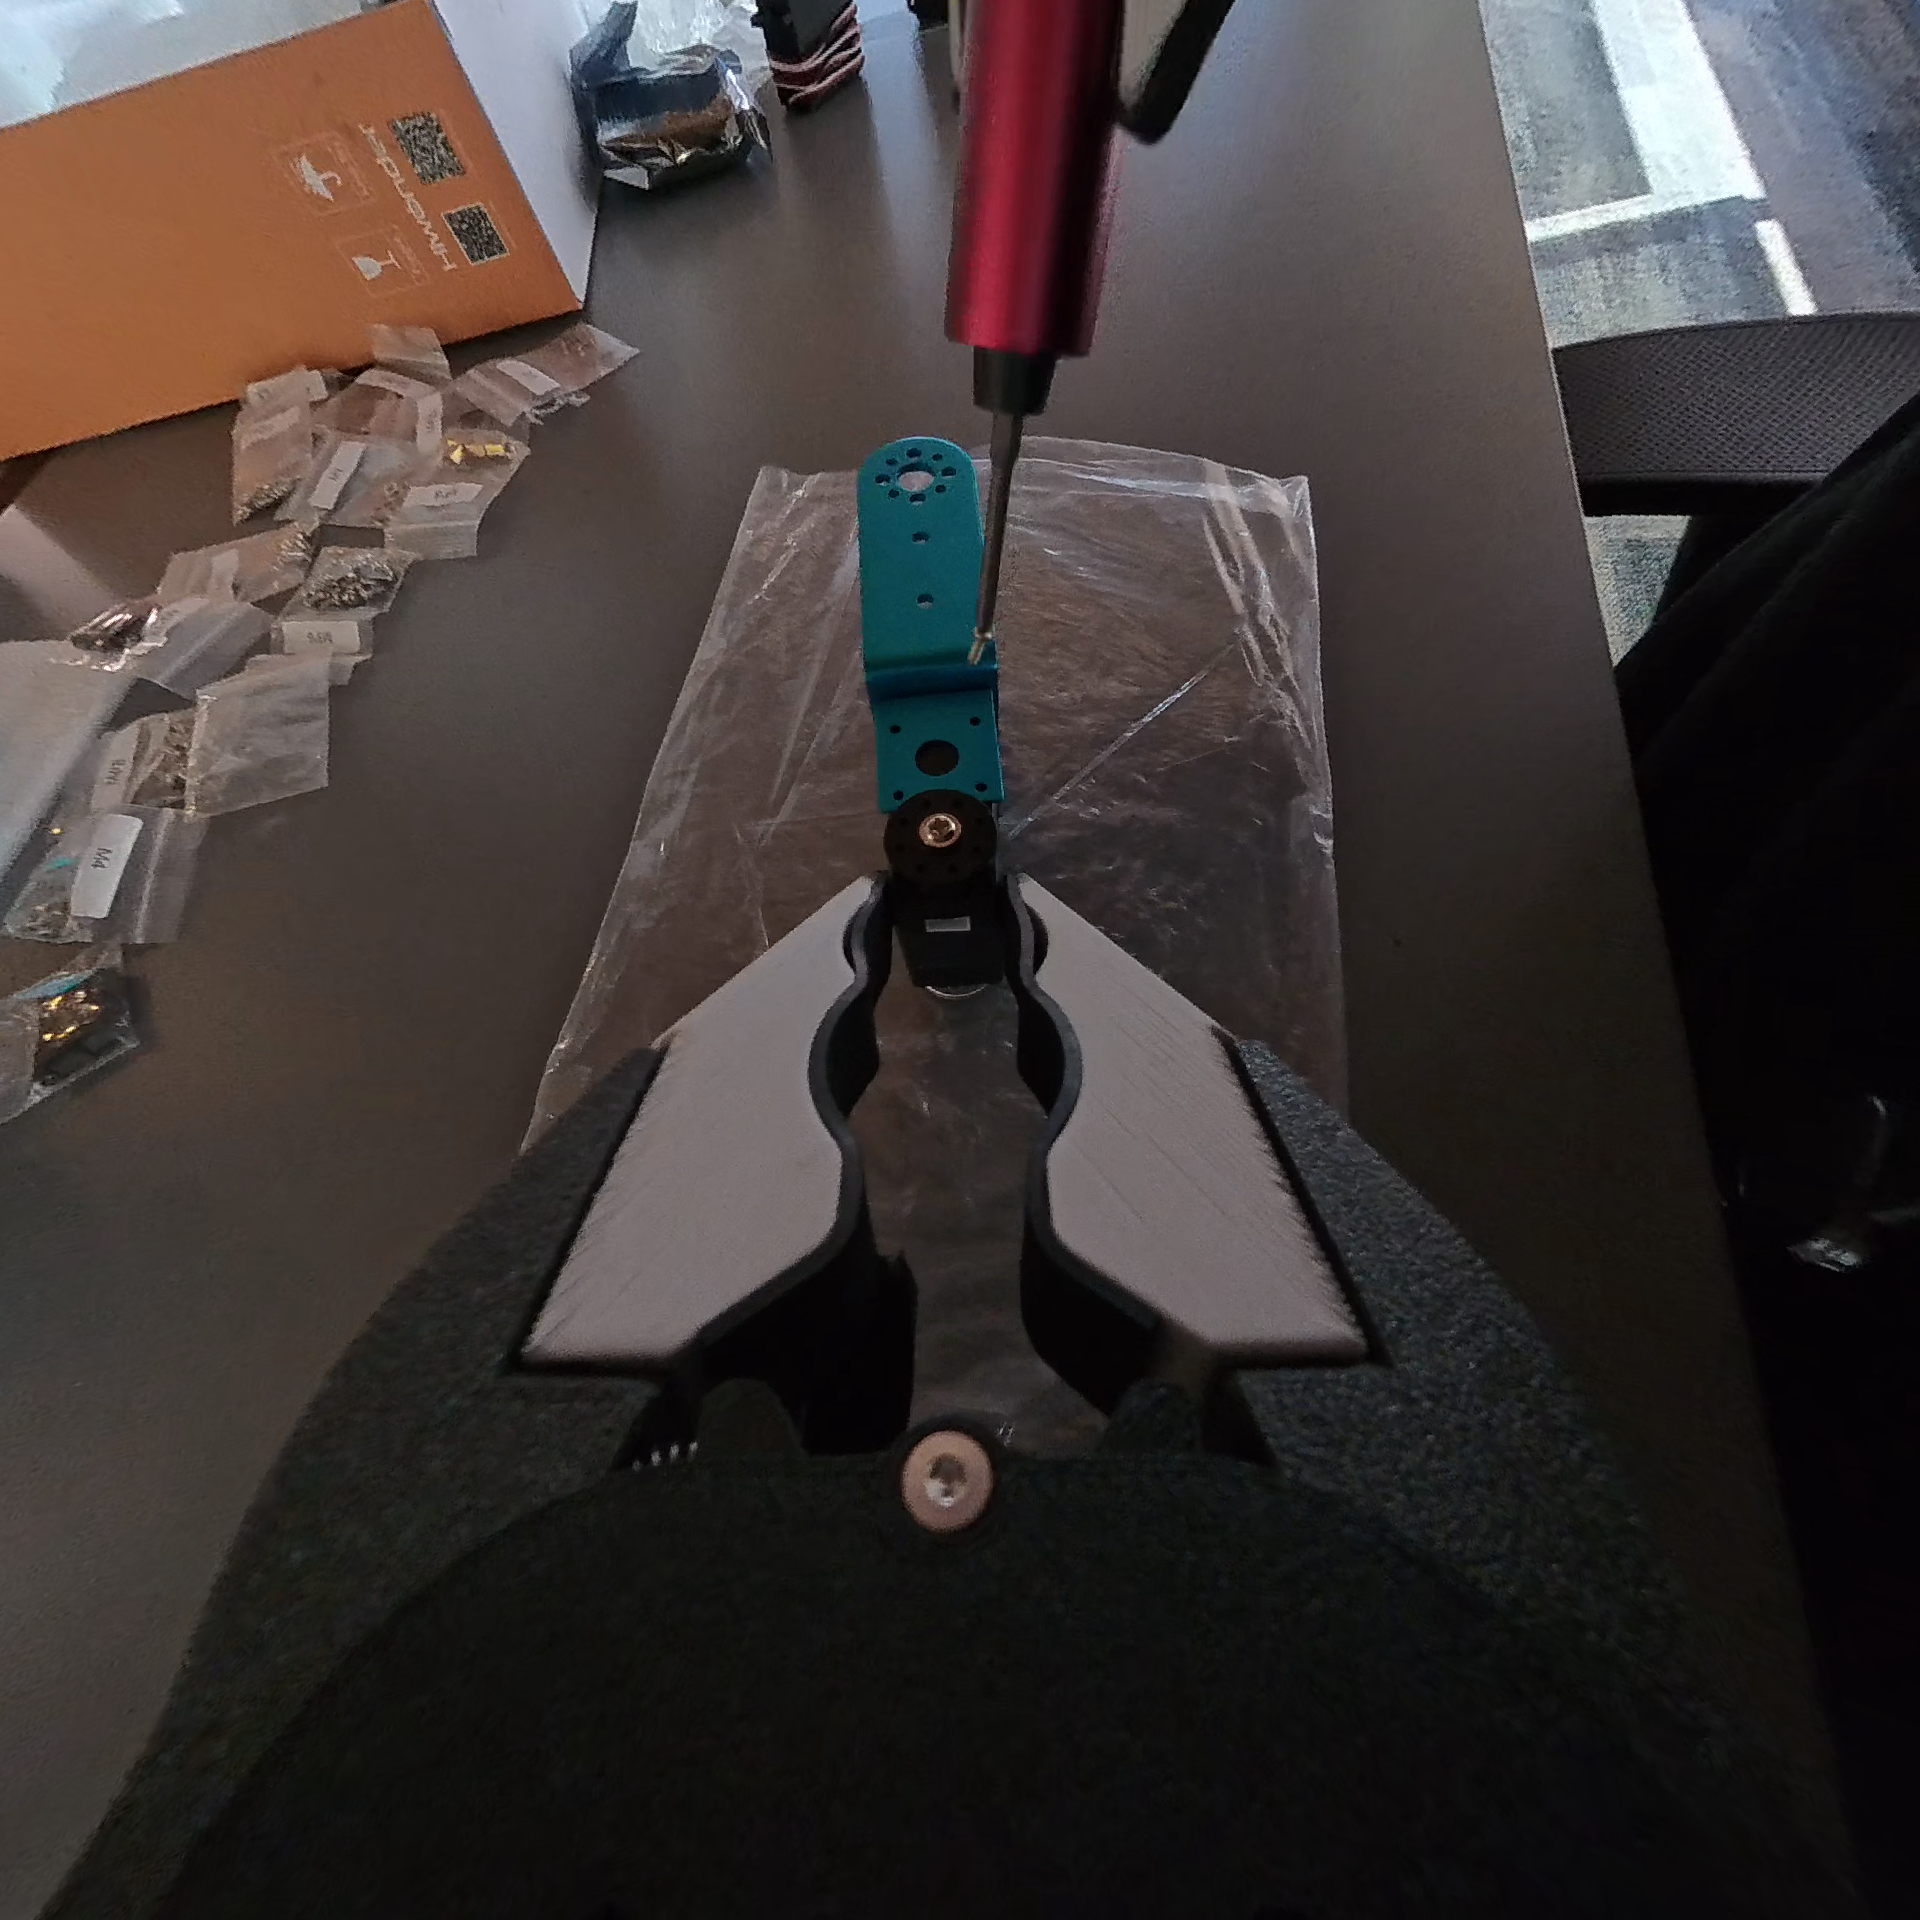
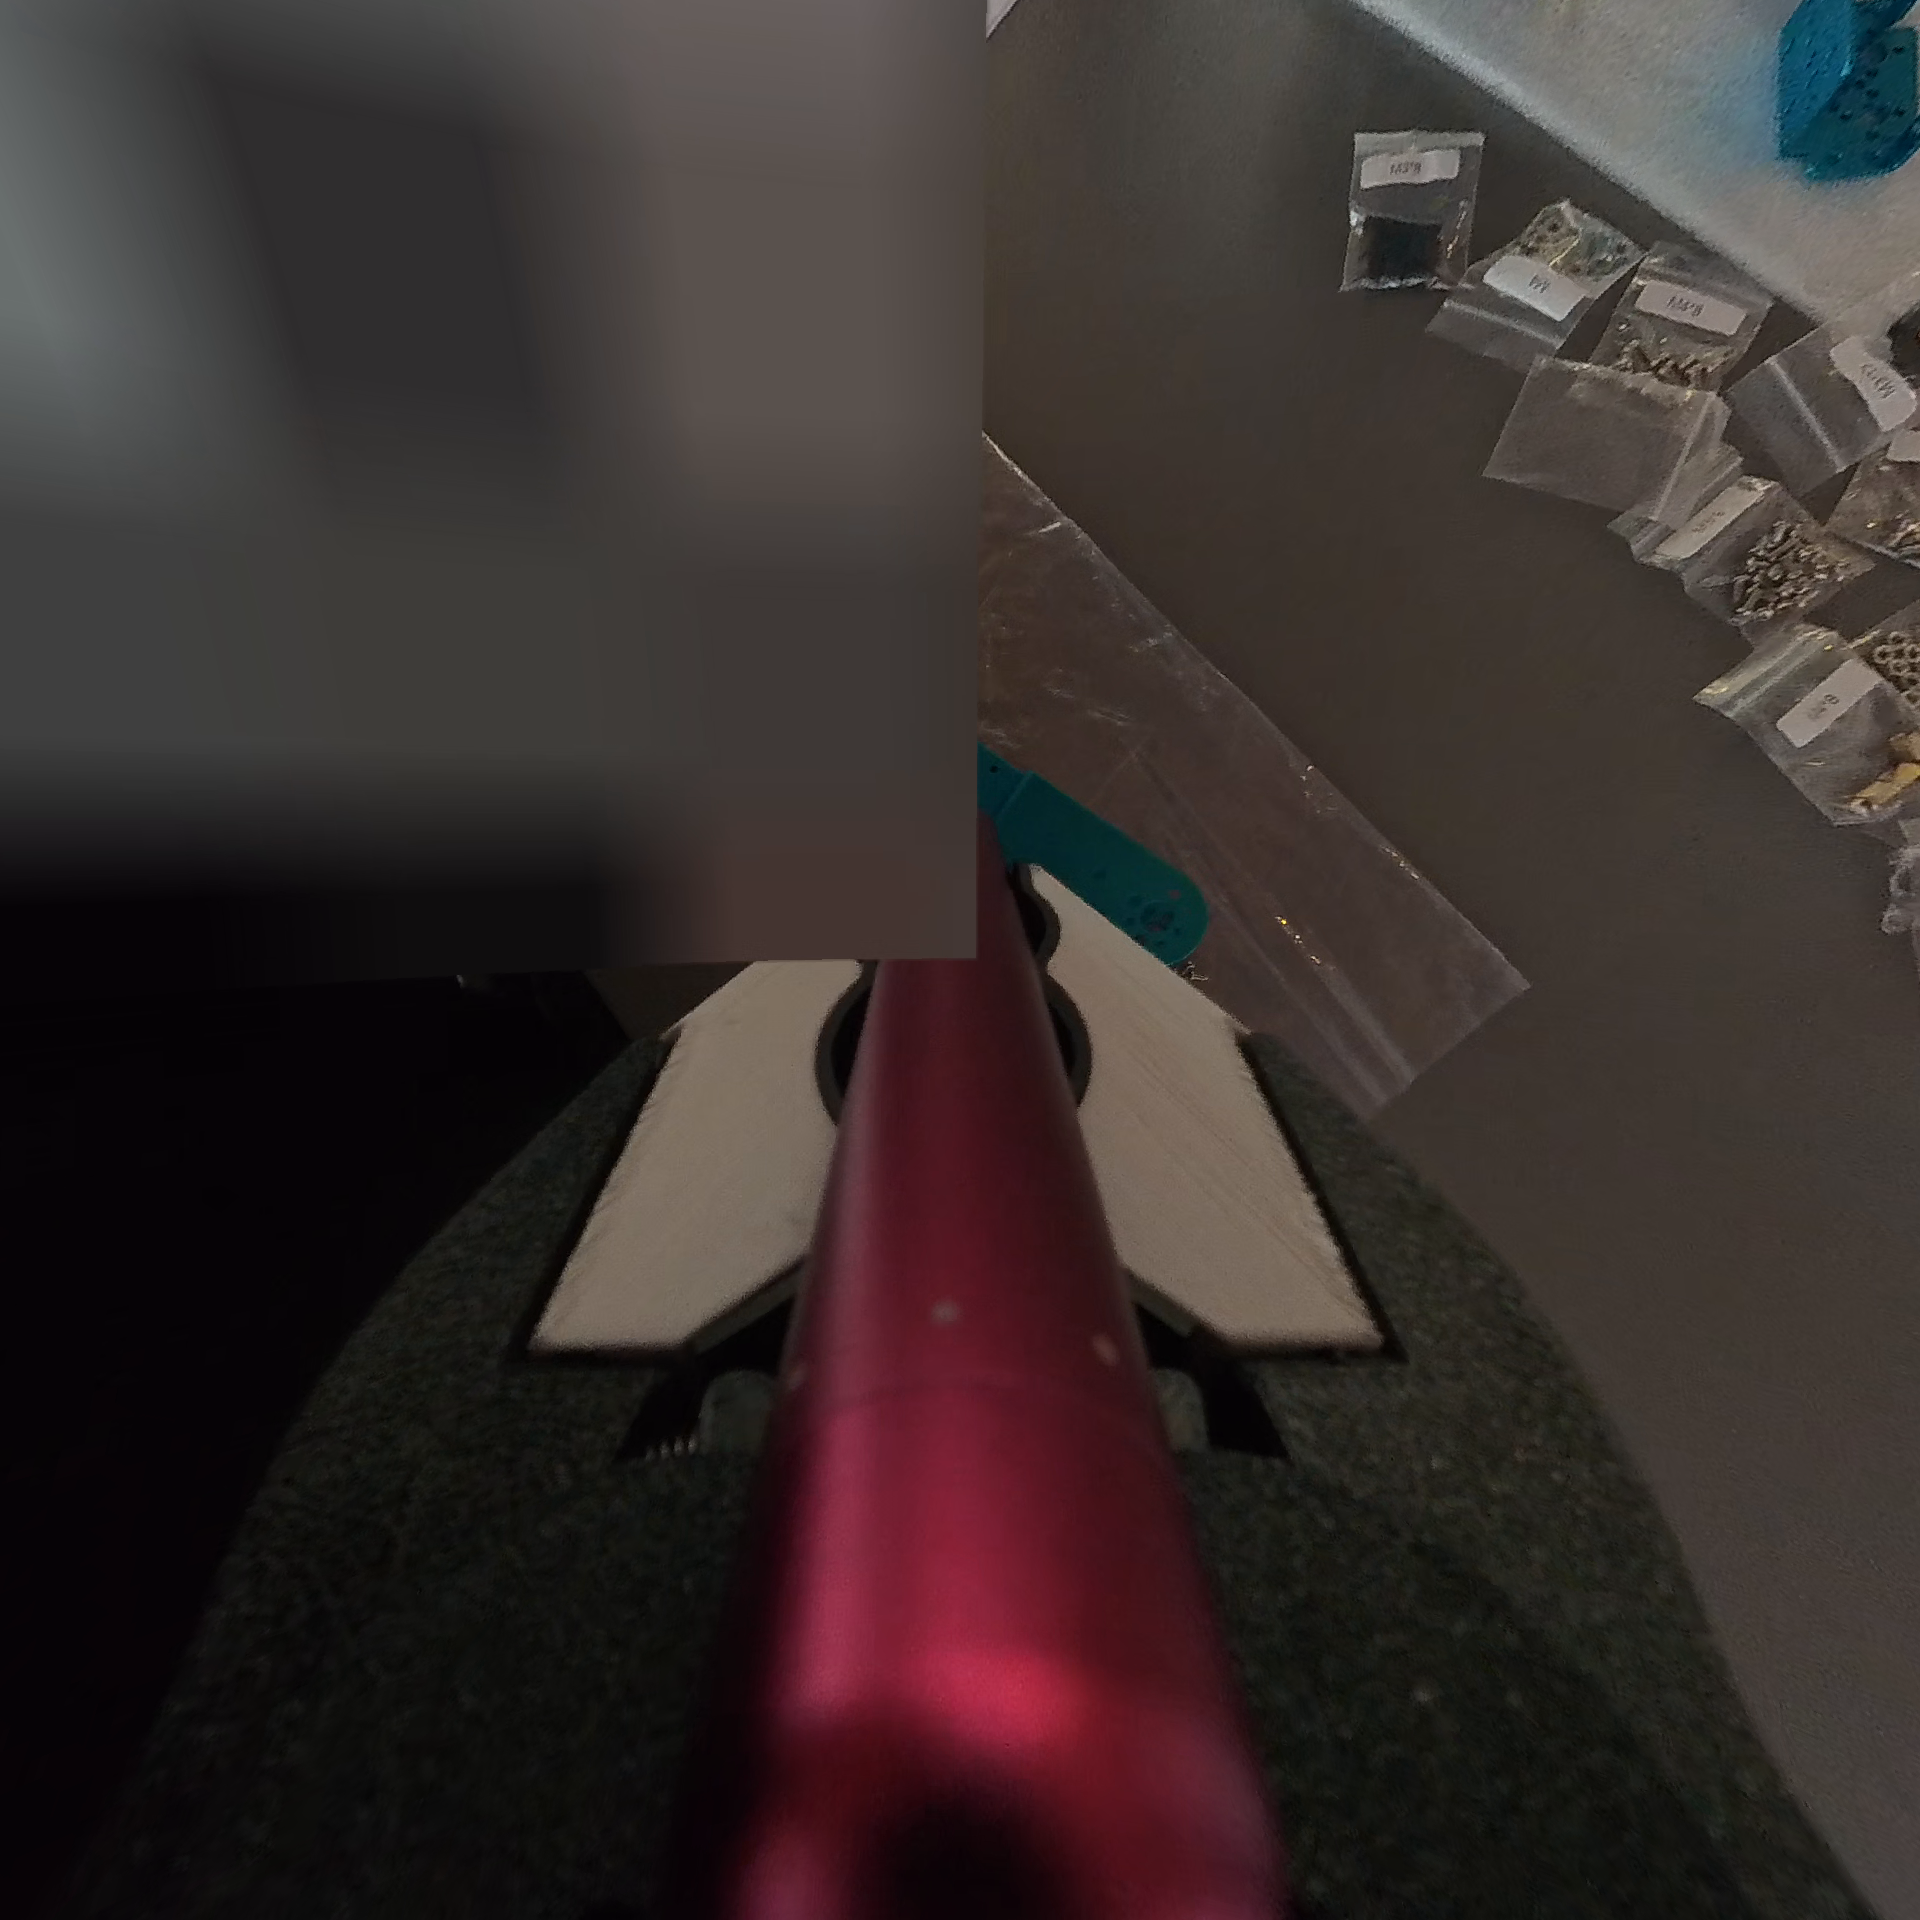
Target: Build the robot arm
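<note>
My left gripper (image 1: 943,914) is shut on a small black servo (image 1: 943,935) with a round black horn (image 1: 940,833) and a brass screw at its centre. A teal perforated metal bracket (image 1: 925,582) stands on the servo, over a clear plastic bag (image 1: 1143,675) on the dark table. My right gripper (image 2: 956,935) is shut on a red electric screwdriver (image 2: 956,1351). The screwdriver also shows in the left wrist view (image 1: 1034,177); its thin bit (image 1: 992,551) comes down from above and its tip touches the bracket's bend. The bracket's rounded end shows in the right wrist view (image 2: 1153,914).
Several small zip bags of screws (image 1: 312,582) lie on the table at left, also in the right wrist view (image 2: 1662,416). An orange box (image 1: 239,208) lies at the far left. A black chair (image 1: 1745,405) stands beyond the table's right edge. Another teal part (image 2: 1849,83) lies far off.
</note>
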